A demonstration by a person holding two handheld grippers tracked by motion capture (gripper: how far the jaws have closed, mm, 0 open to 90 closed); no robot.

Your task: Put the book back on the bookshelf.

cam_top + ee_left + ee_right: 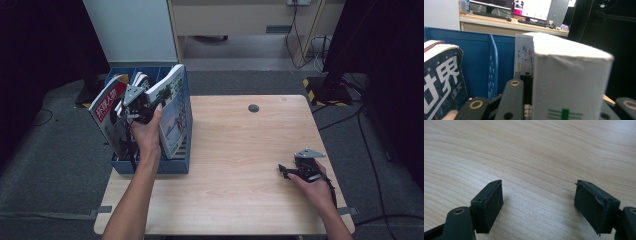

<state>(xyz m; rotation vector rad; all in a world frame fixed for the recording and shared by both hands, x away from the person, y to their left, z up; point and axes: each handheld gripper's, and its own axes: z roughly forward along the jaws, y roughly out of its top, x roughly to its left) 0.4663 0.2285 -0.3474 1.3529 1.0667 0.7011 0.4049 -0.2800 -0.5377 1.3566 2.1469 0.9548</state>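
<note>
Your left gripper [141, 106], in the upper left of the high view, is clamped on a thick white-edged paperback book with a pale illustrated cover [172, 107] — in the left gripper view the white page block [571, 82] sits tight between the jaws. The book stands nearly upright, tilted slightly, at the right end of the blue plastic divided file box [150, 167] at the table's left edge. Whether its bottom edge rests on the box floor cannot be told. My judgement: the placing of this book into the box is almost complete; what remains is to seat it, let go and withdraw.

Two more books already stand in the box, to the left of your gripper — a red-and-white covered magazine [111, 115] leaning leftward, and a dark-covered one with large white characters [441, 82].

The light wooden table [240, 150] carries no further books.

At lower right, your right gripper [290, 171] rests on the wood, jaws wide apart and holding nothing.
</note>
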